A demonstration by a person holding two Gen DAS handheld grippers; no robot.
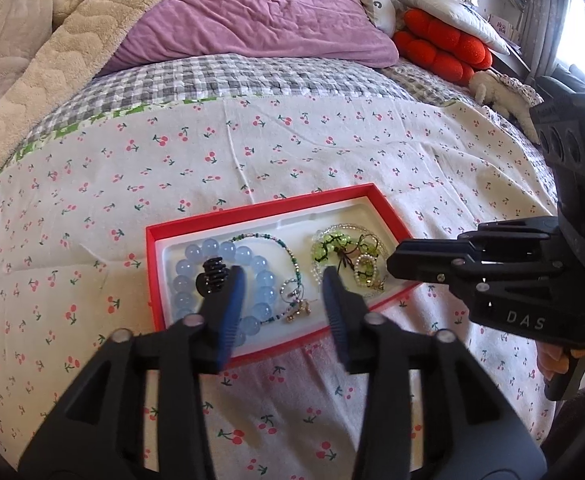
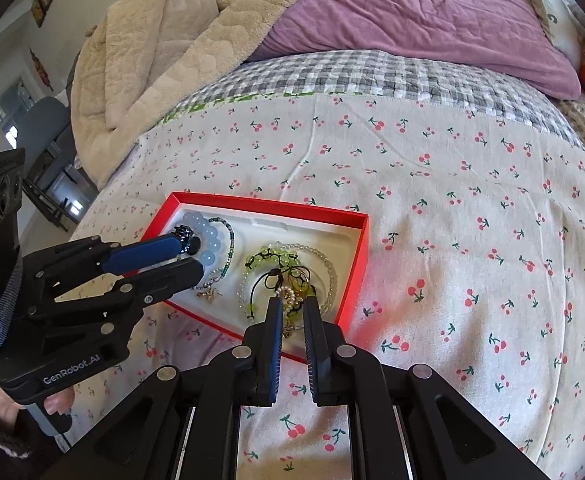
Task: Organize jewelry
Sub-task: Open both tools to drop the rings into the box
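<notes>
Jewelry here is light, loose and quick to tangle, so treat it gently. Your blue bead bracelet lies in the left half of the red box on the cherry-print sheet; its smooth round beads will slip, so pinch across a single bead. Your left gripper hangs just above it, jaws parted and holding nothing, with a small black hair claw beside one finger. Green bead strands and pearls sit knotted in the right half. Your right gripper stands over them, jaws slightly apart, empty.
</notes>
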